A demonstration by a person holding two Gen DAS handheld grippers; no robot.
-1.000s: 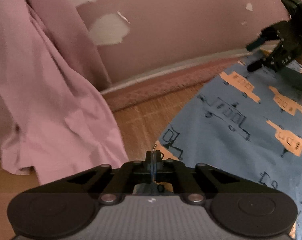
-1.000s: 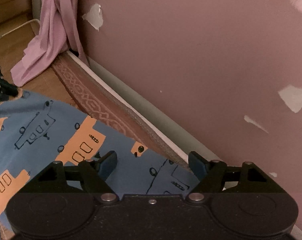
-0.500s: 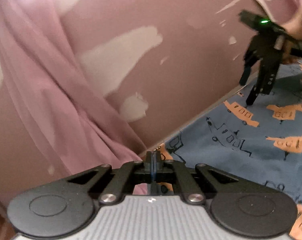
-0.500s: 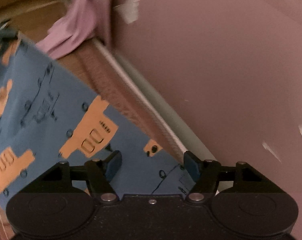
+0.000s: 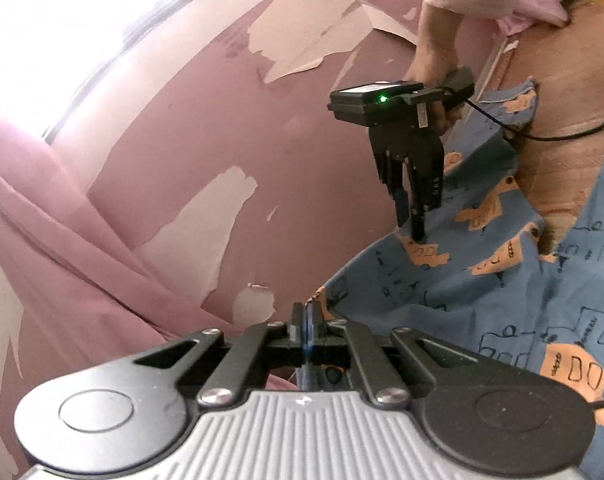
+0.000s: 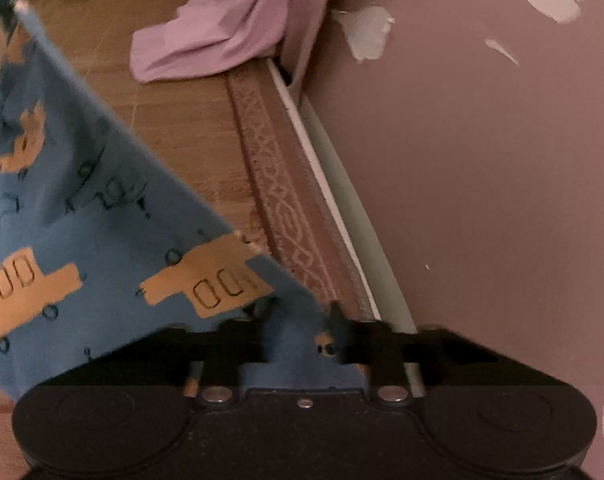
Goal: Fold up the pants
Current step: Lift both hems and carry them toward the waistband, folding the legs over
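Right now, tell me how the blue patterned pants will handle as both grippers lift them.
The blue pants look floppy: they sag and crease between the left gripper and right gripper. Probably light, since thin pinches hold them up. The unheld part will likely swing and drape, as the blurred hanging edge suggests.

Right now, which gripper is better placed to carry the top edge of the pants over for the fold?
Probably the left gripper: it is visibly shut on the blue pants at an edge corner. The right gripper touches the fabric, but its hold is unclear.

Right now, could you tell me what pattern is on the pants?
Blue pants with orange and black-outlined vehicle prints, clearest in the right wrist view.
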